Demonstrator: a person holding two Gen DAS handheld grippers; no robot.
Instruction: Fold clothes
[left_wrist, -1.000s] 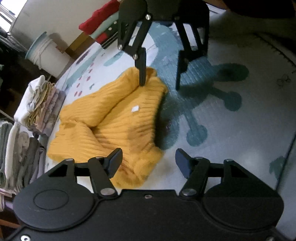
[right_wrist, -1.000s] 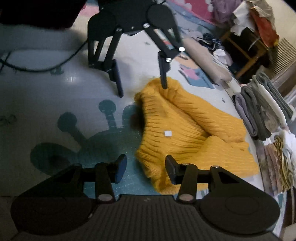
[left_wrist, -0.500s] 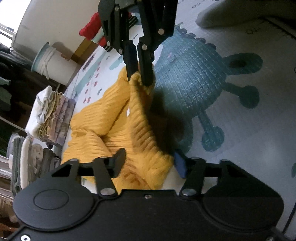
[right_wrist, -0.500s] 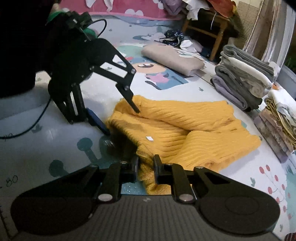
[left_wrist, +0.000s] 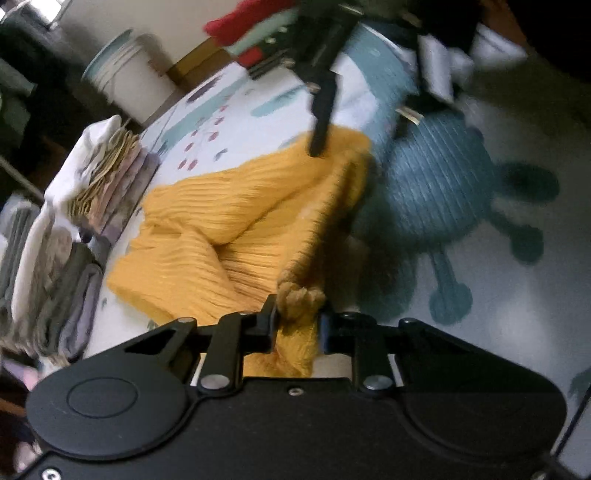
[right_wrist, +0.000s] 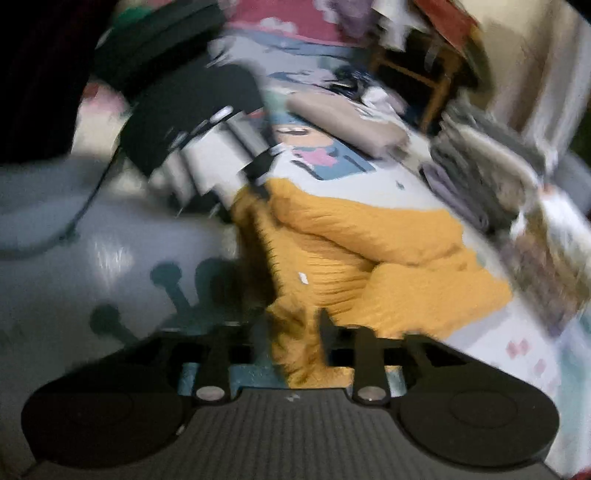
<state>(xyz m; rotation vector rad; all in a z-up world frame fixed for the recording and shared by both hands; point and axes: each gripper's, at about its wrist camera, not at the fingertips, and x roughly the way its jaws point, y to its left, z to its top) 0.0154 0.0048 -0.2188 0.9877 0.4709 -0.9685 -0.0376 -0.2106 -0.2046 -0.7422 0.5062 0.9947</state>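
A mustard-yellow ribbed knit sweater (left_wrist: 221, 221) lies crumpled on a pale printed play mat (left_wrist: 498, 332). My left gripper (left_wrist: 297, 317) is shut on one corner of the sweater's near edge and lifts it. My right gripper (right_wrist: 291, 332) is shut on the opposite corner of the same edge of the sweater (right_wrist: 369, 251). The lifted edge hangs taut between the two grippers. Each gripper also shows at the far end of the other's view, blurred, the right one (left_wrist: 317, 147) and the left one (right_wrist: 262, 188).
Stacks of folded clothes (left_wrist: 55, 236) line the mat's left side in the left wrist view and also show in the right wrist view (right_wrist: 480, 173). A white bucket (left_wrist: 129, 81) and red folded items (left_wrist: 251, 26) stand at the back. A beige folded piece (right_wrist: 343, 114) lies beyond the sweater.
Both grippers went from open to shut on the sweater's edge, the right first, then the left. The edge has been lifted off the mat. Both views are blurred by motion.
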